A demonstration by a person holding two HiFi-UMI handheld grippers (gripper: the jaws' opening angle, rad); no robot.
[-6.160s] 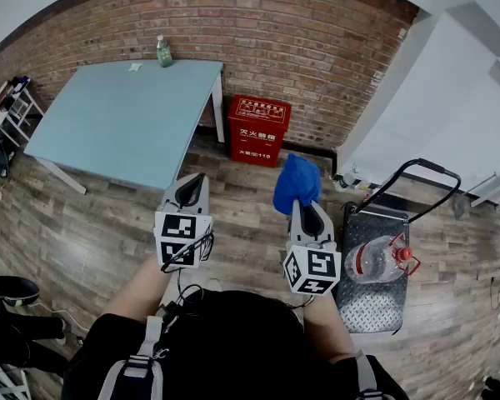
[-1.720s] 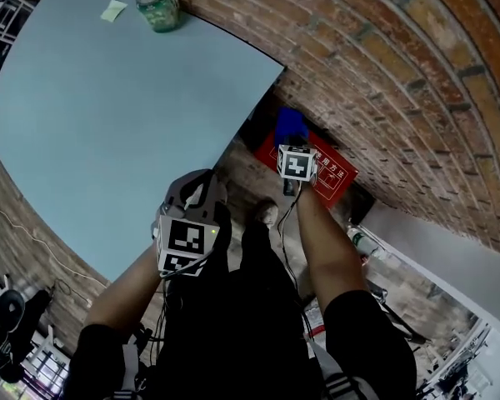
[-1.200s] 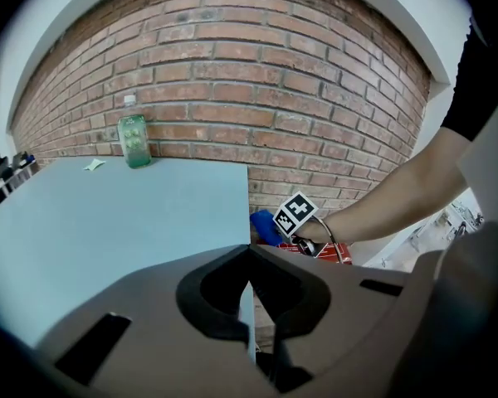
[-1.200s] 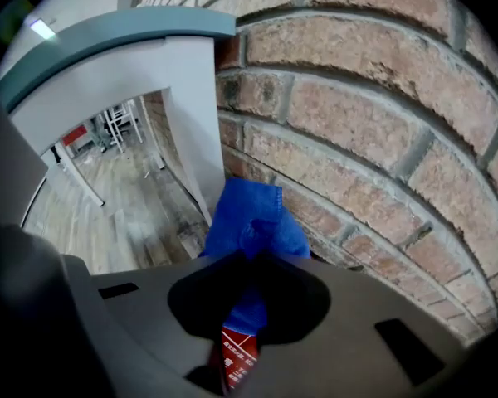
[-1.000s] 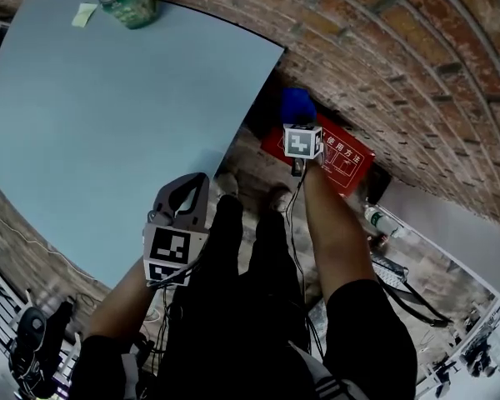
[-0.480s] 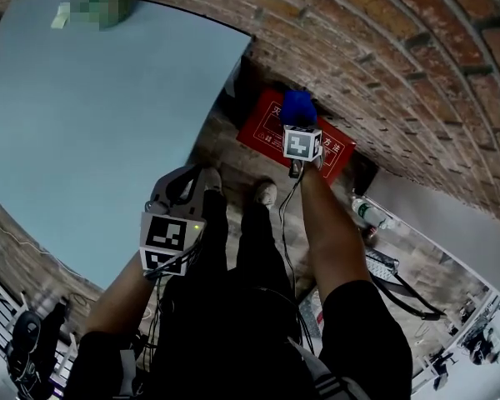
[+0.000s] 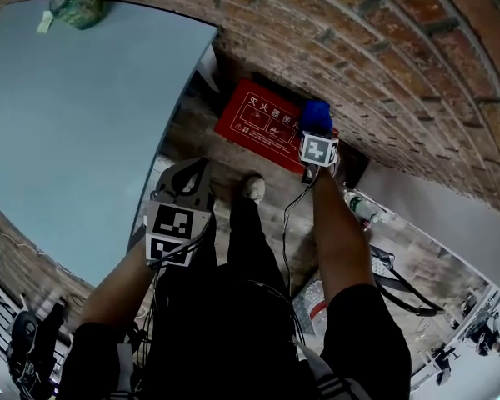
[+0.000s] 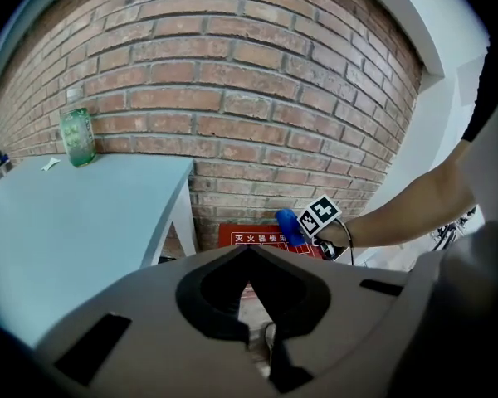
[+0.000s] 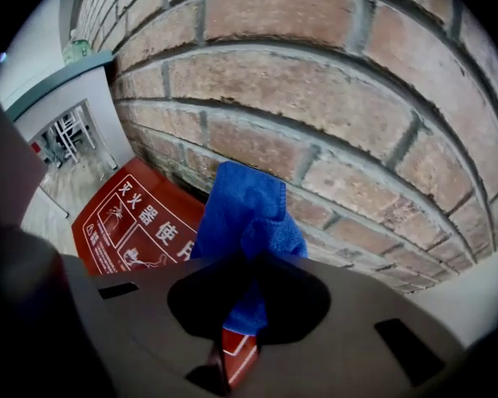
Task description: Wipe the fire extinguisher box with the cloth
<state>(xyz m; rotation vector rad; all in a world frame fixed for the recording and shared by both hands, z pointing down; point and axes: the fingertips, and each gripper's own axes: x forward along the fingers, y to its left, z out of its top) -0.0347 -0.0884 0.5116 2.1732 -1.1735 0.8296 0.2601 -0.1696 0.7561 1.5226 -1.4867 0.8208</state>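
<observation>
The red fire extinguisher box [image 7: 265, 123] stands on the floor against the brick wall, its printed lid facing up. My right gripper [image 7: 315, 133] is shut on a blue cloth [image 7: 317, 115] at the lid's right end, close to the wall. In the right gripper view the cloth [image 9: 245, 210] bulges out past the jaws, over the red box [image 9: 129, 222]. My left gripper [image 7: 190, 176] hangs shut and empty beside the person's leg, apart from the box. From the left gripper view I see the box [image 8: 253, 239], the cloth [image 8: 287, 225] and my own closed left gripper [image 8: 248, 251].
A pale blue table [image 7: 67, 123] stands left of the box, with a green bottle [image 7: 75, 2] at its far corner. The brick wall [image 7: 383, 65] runs right behind the box. A plastic bottle [image 7: 360, 209] lies on the floor to the right. The person's shoe [image 7: 252, 187] is near the box front.
The right gripper has carried the cloth along the box lid from its left part to its right end. The left gripper has stayed shut at the person's side.
</observation>
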